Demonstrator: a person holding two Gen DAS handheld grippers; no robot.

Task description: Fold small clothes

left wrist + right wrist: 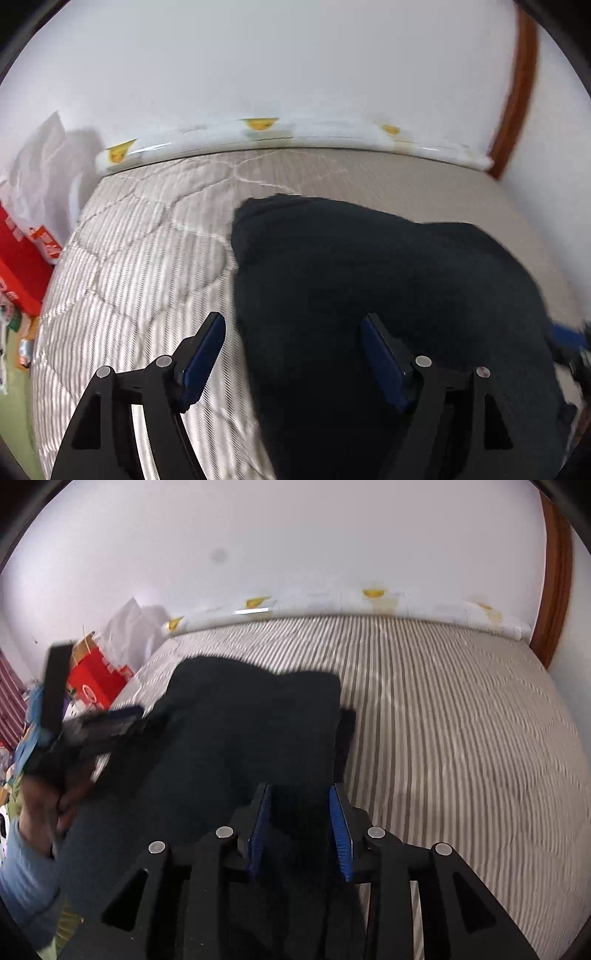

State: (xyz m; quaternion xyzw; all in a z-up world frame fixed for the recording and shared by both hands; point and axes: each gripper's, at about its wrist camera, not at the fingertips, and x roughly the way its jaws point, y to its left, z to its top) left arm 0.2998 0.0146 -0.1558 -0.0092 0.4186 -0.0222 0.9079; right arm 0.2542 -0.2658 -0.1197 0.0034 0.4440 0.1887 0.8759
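A dark navy garment (369, 280) lies on the striped quilted mattress (147, 258). My left gripper (293, 332) is open, its fingers wide apart over the garment's left edge, holding nothing. In the right wrist view the same garment (240, 723) lies spread, and my right gripper (301, 805) has its blue pads closed on a bunched fold of the near edge of it. The left gripper (110, 720) shows blurred at the garment's left side, held by a hand in a light blue sleeve.
A white bolster with yellow motifs (266, 136) runs along the mattress's far edge by the white wall. A red box (96, 679) and white bags (40, 177) stand at the left. A brown wooden frame (554, 590) is at the right. Bare mattress (461, 738) lies to the right.
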